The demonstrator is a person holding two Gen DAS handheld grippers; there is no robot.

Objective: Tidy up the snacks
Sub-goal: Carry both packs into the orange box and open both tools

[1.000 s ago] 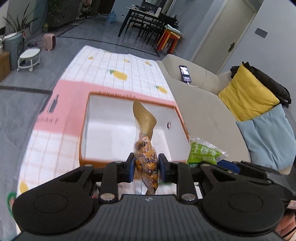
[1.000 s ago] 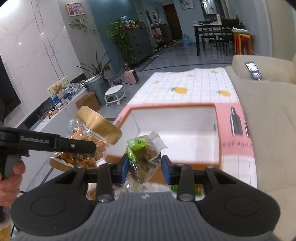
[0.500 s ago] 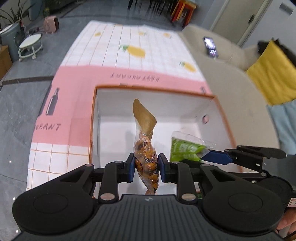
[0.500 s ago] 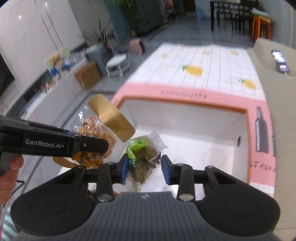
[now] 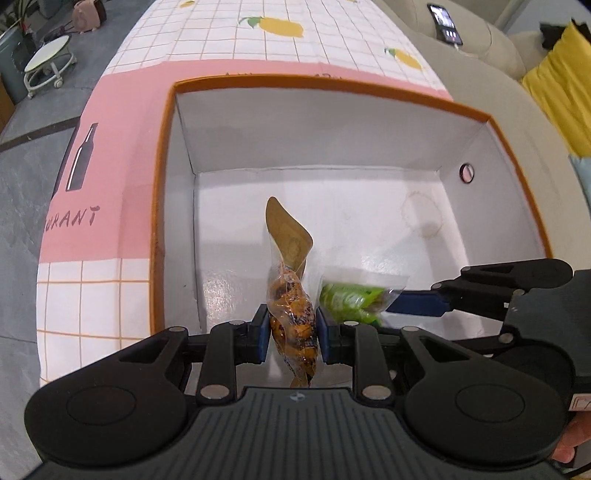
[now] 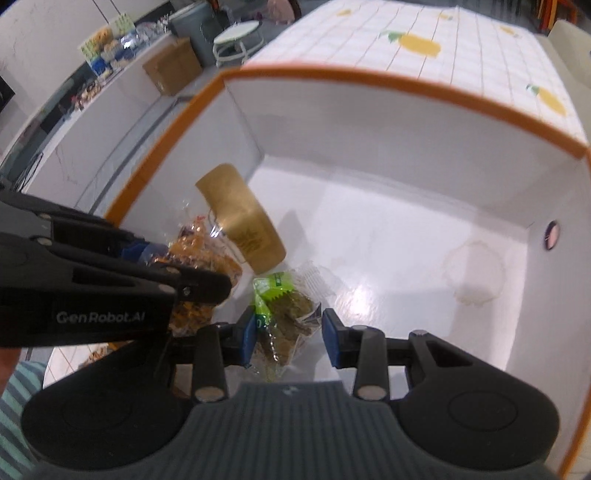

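Observation:
My left gripper (image 5: 290,332) is shut on a clear bag of orange-brown snacks (image 5: 293,325) with a gold top, held over the near part of the white box with an orange rim (image 5: 162,192). My right gripper (image 6: 290,334) holds a green snack packet (image 6: 286,314) inside the same box (image 6: 369,83); its right pad stands slightly off the packet. The right gripper's fingers (image 5: 498,284) and green packet (image 5: 351,299) show at the right of the left wrist view. The left gripper's finger (image 6: 110,280) and orange bag (image 6: 221,258) show at the left of the right wrist view.
The box sits on a pink and white lemon-print cloth (image 5: 280,40). A beige sofa (image 5: 509,92) with a phone (image 5: 445,26) and a yellow cushion (image 5: 561,77) lies to the right. A white stool (image 5: 48,62) stands on the floor at left.
Both grippers have moved forward and down over the box, carrying their packets into it. The box now fills both views.

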